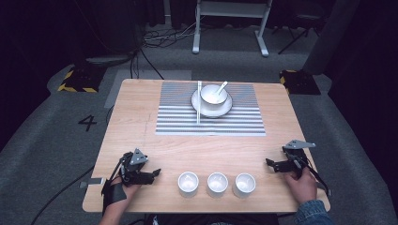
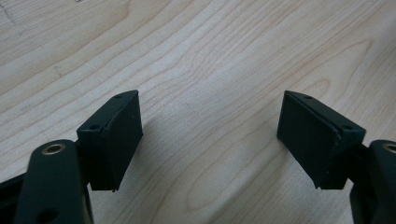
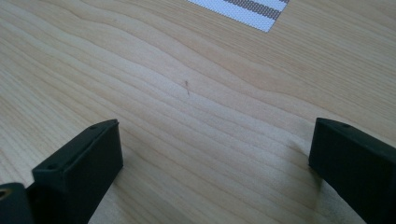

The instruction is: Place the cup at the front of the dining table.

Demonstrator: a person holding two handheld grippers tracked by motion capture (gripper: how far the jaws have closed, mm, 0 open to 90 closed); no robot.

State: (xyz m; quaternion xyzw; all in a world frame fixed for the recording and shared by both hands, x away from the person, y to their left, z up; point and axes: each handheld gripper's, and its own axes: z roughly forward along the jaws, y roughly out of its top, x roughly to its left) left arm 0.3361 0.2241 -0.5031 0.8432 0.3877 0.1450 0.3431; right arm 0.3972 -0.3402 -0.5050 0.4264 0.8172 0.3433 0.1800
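Between the two wide-open hand-held grippers [image 1: 156,172] [image 1: 269,162] stand three small, white, empty cups [image 1: 217,183].

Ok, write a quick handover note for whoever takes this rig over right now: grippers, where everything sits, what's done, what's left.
Left gripper: open, holding nothing, resting on the table at the near left corner.
Right gripper: open, holding nothing, at the near right edge.
Three white cups stand in a row along the near edge between the grippers, untouched.
On the striped placemat at the far side: a white plate carrying a bowl with a spoon in it; chopsticks lie at its left.
Done: nothing shows as moved.
Left: probably the cups, the things nearest the grippers.
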